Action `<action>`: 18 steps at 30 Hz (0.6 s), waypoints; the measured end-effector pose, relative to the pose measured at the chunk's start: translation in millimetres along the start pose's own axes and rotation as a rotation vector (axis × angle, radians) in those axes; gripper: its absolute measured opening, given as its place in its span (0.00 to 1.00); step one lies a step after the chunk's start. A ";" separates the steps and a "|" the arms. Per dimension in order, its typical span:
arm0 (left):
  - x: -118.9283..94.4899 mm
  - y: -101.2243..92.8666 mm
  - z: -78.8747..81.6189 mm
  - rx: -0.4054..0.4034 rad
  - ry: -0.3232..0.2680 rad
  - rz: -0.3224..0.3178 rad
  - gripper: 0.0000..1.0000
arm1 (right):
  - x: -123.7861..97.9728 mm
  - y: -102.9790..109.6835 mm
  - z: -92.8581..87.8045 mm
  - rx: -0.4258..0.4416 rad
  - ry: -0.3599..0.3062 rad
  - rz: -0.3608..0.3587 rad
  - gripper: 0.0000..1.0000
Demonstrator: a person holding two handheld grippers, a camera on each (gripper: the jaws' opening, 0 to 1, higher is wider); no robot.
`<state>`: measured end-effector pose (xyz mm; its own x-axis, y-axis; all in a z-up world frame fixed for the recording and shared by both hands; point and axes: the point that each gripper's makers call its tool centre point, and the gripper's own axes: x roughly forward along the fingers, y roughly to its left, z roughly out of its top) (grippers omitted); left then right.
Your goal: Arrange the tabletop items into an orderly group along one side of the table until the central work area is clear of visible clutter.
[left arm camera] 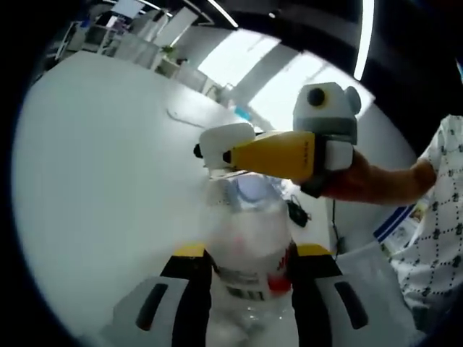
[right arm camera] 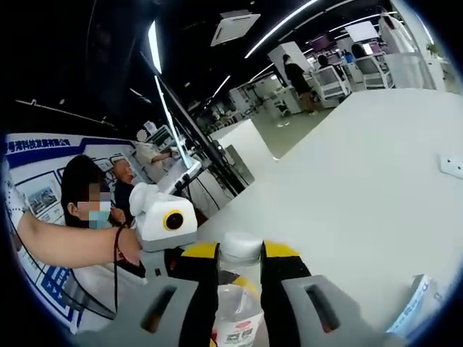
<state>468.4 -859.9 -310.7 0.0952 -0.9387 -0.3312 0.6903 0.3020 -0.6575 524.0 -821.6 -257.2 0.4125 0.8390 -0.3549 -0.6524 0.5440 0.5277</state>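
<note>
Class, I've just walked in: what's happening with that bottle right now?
A person holds a clear plastic bottle with both tongs. The left tongs clamp its labelled body, while the right tongs close around its white cap. The bottle is held above a white table.

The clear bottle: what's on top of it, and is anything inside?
The right gripper closes around the clear bottle at its white cap. The left gripper clamps its body. Contents are too blurred to tell.
</note>
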 end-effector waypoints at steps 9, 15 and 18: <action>2.6 0.8 7.6 0.022 -0.012 -0.001 0.37 | -4.7 -2.5 6.9 -0.015 -0.014 -0.005 0.17; 3.7 1.0 13.0 0.035 -0.010 -0.003 0.37 | -6.5 -1.9 12.0 -0.030 -0.028 -0.015 0.17; 3.5 0.3 17.5 0.043 -0.012 -0.007 0.36 | -8.3 -1.4 16.6 -0.045 -0.041 -0.020 0.17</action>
<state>481.5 -866.0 -300.2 0.0981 -0.9429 -0.3184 0.7215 0.2878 -0.6298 532.0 -829.1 -242.2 0.4512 0.8282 -0.3325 -0.6712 0.5605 0.4852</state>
